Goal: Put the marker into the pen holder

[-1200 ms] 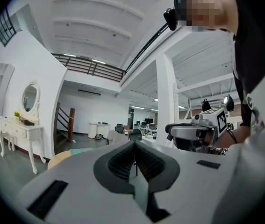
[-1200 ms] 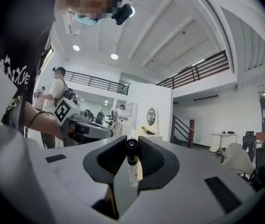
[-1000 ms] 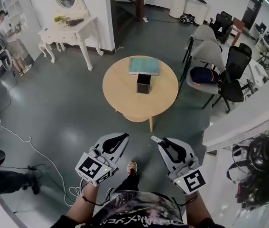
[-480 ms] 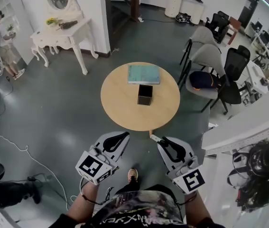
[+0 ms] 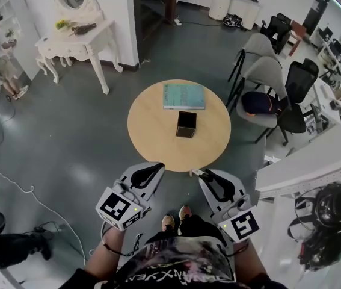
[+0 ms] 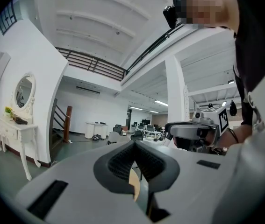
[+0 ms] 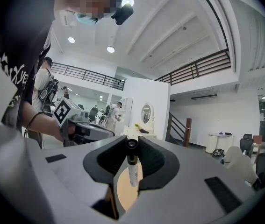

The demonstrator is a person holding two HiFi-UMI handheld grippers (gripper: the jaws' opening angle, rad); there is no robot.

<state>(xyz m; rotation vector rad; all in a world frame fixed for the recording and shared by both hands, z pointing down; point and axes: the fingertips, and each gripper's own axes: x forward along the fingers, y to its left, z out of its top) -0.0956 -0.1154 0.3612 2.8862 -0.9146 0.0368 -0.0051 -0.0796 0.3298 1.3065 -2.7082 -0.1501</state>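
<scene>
Right claw (image 7: 132, 144) was clamped on the marker (image 7: 132, 171), just short of the round tabletop (image 5: 152, 134), where the black pen holder (image 5: 186, 124) stood beside a teal book (image 5: 183, 95). Left claw (image 6: 134, 146) was closed and empty alongside.

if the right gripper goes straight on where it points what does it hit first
Probably nothing soon: the right gripper, shut on the marker, points level, with the round table below its jaws. Far ahead stands the white wall; depth unclear.

Left claw (image 6: 134, 143) closed and empty, right claw (image 6: 179, 131) alongside, white dressing table (image 6: 8, 129) far left
</scene>
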